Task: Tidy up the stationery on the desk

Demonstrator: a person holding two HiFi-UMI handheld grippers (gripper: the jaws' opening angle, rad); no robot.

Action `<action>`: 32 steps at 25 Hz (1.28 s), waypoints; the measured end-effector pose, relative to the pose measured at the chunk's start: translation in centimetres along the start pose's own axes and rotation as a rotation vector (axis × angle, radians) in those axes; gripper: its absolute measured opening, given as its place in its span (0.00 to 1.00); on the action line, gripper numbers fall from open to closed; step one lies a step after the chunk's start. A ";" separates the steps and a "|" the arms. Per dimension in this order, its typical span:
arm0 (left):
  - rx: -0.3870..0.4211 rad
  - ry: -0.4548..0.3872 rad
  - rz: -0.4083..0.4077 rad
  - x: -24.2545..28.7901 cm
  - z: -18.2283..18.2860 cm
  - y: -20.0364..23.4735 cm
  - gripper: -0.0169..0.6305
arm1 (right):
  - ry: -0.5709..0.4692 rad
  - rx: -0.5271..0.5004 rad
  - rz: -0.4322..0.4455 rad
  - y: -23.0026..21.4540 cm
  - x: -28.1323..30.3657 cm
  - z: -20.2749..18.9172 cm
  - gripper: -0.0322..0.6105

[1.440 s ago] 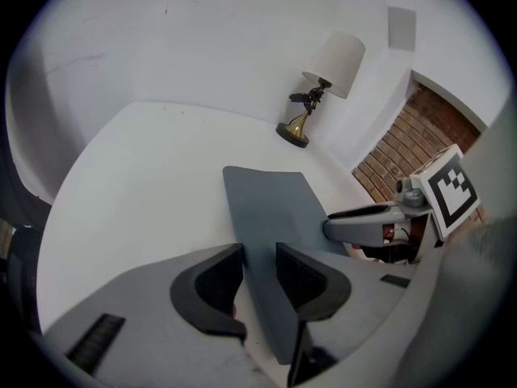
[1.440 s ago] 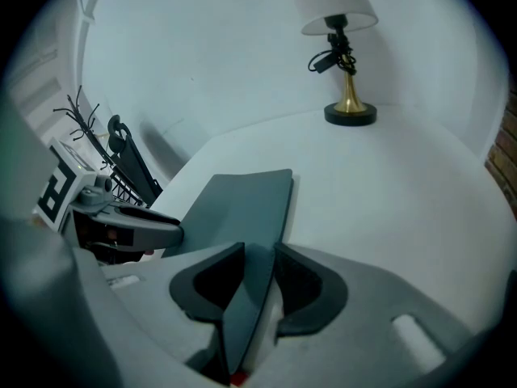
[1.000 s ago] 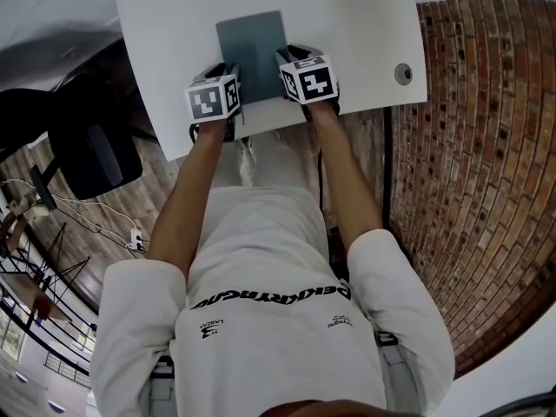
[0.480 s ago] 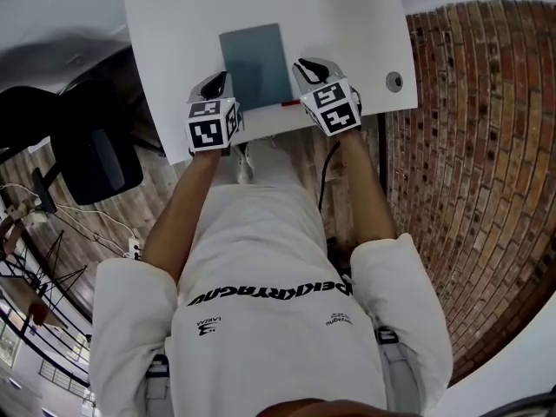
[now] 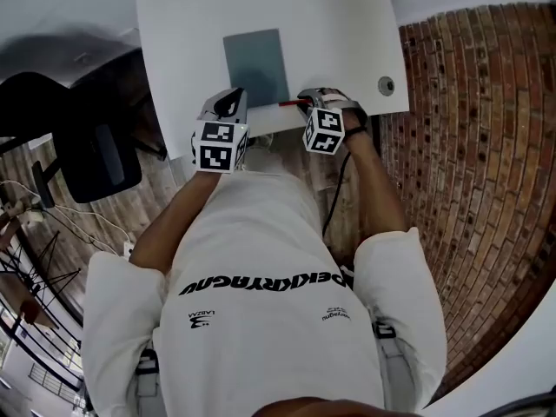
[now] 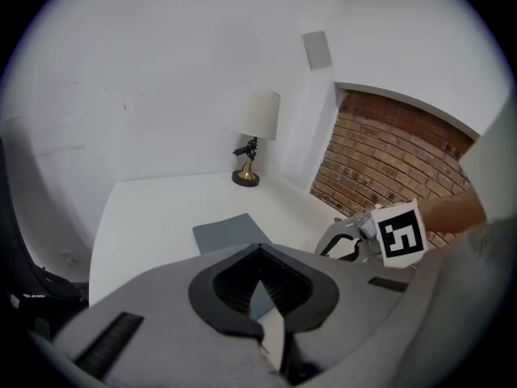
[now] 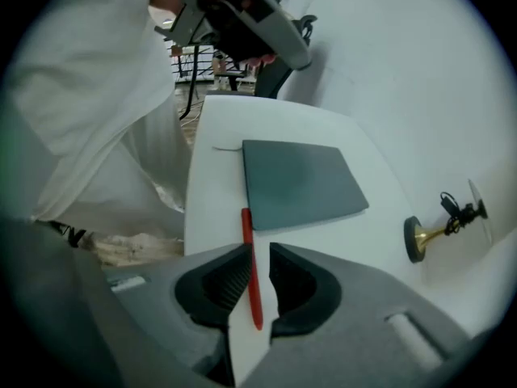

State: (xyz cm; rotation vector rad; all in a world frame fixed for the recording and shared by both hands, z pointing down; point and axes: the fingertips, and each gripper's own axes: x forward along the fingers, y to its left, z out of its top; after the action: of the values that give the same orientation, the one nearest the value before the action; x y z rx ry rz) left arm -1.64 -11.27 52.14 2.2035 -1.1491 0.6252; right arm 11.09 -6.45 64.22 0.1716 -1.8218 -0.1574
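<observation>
Red pen [image 7: 251, 273] is sitting between your right gripper's [image 7: 257, 253] jaws, just closing, gap remaining beside it. Your left gripper [image 6: 260, 250] is hanging closed, empty, above the white desk [image 6: 153, 217].

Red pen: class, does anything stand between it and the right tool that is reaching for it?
Nothing visible does. The red pen already lies between the jaws of the right tool, which have just been closing, with a gap showing on one side. The grey notebook lies beyond the pen's far end, out of the way.
</observation>
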 end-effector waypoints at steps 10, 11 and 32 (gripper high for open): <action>0.044 -0.021 0.007 -1.4 -0.1 -1.1 0.02 | 0.057 -0.104 0.165 1.7 2.3 -0.8 0.15; 0.047 -0.024 0.009 -1.5 0.0 -1.1 0.02 | 0.060 -0.101 0.175 1.7 2.5 -0.9 0.15; 0.146 -0.155 0.006 -2.5 1.8 -0.5 0.02 | -0.174 0.511 0.190 -2.6 -2.9 -1.0 0.12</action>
State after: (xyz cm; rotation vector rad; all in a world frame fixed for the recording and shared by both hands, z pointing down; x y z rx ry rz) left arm -2.30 -10.81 49.11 2.4091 -1.2218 0.5652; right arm 12.88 -8.43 61.23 0.3491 -2.0103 0.4449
